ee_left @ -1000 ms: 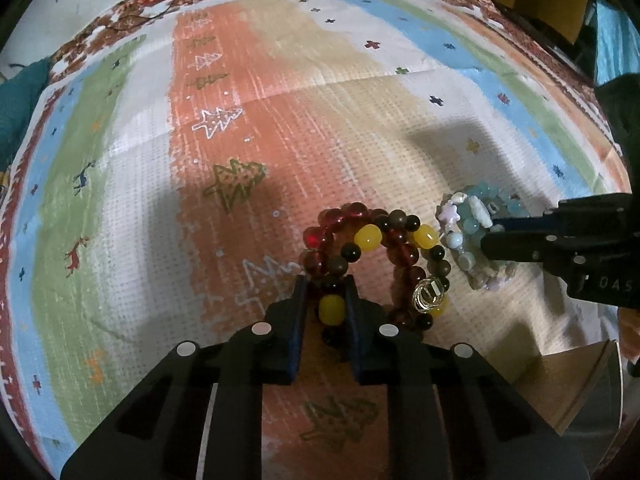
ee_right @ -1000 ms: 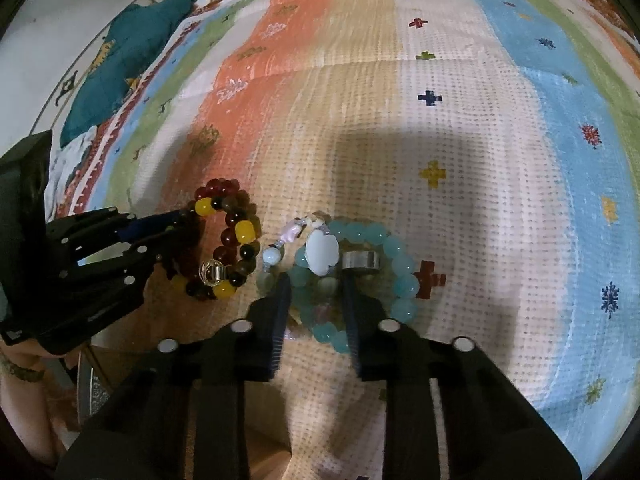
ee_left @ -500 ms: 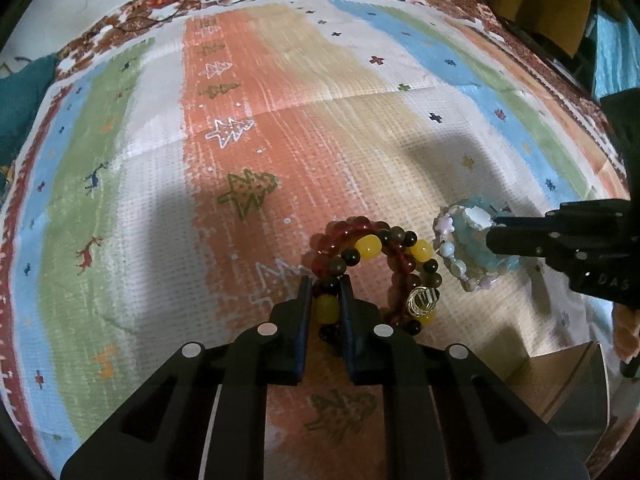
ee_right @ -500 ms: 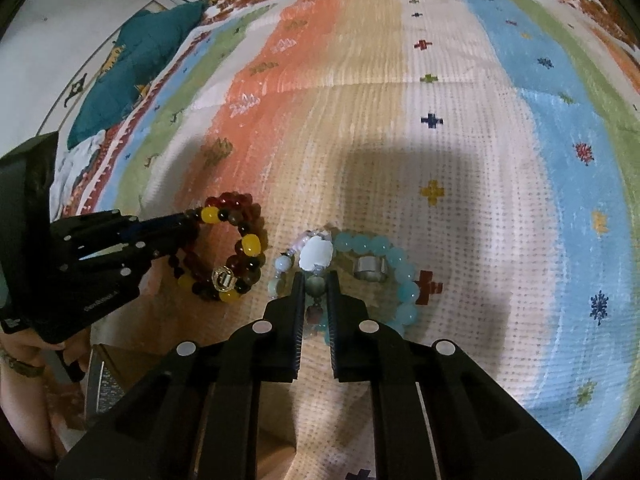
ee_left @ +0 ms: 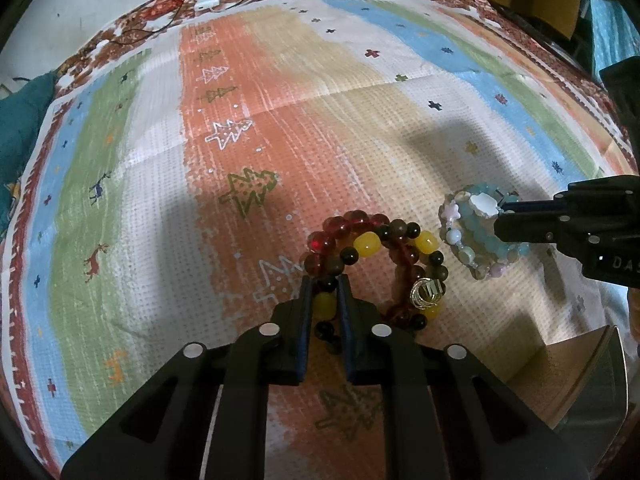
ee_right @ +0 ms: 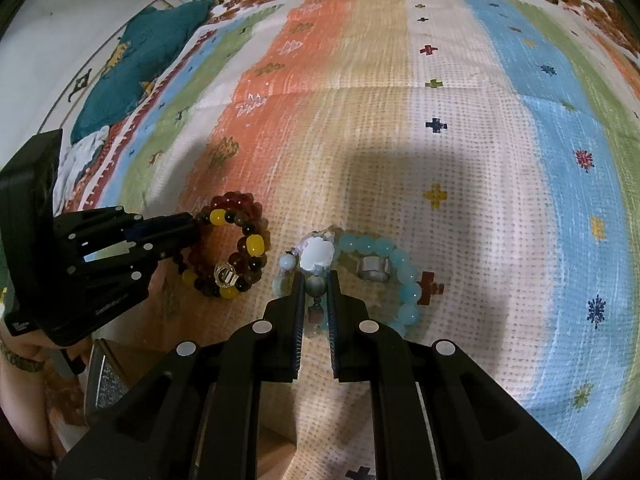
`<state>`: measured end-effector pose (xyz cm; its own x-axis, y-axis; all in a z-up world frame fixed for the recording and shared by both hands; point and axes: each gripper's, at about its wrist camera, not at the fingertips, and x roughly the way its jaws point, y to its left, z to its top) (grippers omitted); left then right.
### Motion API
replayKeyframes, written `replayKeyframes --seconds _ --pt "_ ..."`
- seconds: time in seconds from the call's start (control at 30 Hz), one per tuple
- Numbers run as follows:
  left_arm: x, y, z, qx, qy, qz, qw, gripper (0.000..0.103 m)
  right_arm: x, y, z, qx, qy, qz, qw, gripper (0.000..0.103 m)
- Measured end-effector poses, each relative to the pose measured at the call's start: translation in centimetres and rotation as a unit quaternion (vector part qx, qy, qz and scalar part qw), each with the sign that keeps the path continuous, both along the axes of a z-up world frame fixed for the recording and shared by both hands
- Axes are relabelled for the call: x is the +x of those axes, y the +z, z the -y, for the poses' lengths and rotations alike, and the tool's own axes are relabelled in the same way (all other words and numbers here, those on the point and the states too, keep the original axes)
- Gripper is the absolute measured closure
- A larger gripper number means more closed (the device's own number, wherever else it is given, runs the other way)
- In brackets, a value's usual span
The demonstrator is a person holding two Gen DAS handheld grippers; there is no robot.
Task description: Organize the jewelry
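Both jaws now narrowed, each pinching a beaded bracelet [ee_left: 372, 264] [ee_right: 368, 276] over the striped cloth [ee_left: 280, 120].

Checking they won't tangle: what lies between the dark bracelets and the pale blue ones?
Only bare striped cloth separates dark bracelets from pale blue ones, in the right wrist view.

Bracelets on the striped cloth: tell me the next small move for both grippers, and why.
Probably lift both straight up a little. The left gripper is shut on the red and yellow bracelet, and the right gripper is shut on the pale blue bracelet. Both bracelets seem to lie on the cloth, so raising them frees them for sorting.
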<state>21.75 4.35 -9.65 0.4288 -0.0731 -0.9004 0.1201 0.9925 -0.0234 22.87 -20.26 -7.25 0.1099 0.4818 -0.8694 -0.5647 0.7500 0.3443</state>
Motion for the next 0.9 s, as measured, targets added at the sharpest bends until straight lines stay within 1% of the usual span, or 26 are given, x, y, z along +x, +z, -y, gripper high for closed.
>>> replayKeyframes --seconds 0.07,0.23,0.53,0.9 --pt "-0.1 0.2 0.0 -0.006 -0.003 0.003 1.0 0.092 -0.1 0.2 0.0 0.001 0.001 0.005 1.0 0.091" --pt "-0.7 1.2 0.0 -0.008 -0.008 0.018 0.9998 0.092 -0.5 0.9 0.0 0.0 0.007 0.022 1.0 0.091" --pt "-2.2 4.1 0.7 -0.025 -0.018 0.052 0.9982 0.092 -1.7 2.6 0.1 0.008 0.015 0.053 0.998 0.092" --pt "-3.7 6.1 1.1 -0.039 -0.014 0.077 0.9961 0.092 -3.5 4.3 0.7 0.01 0.016 0.09 0.996 0.092"
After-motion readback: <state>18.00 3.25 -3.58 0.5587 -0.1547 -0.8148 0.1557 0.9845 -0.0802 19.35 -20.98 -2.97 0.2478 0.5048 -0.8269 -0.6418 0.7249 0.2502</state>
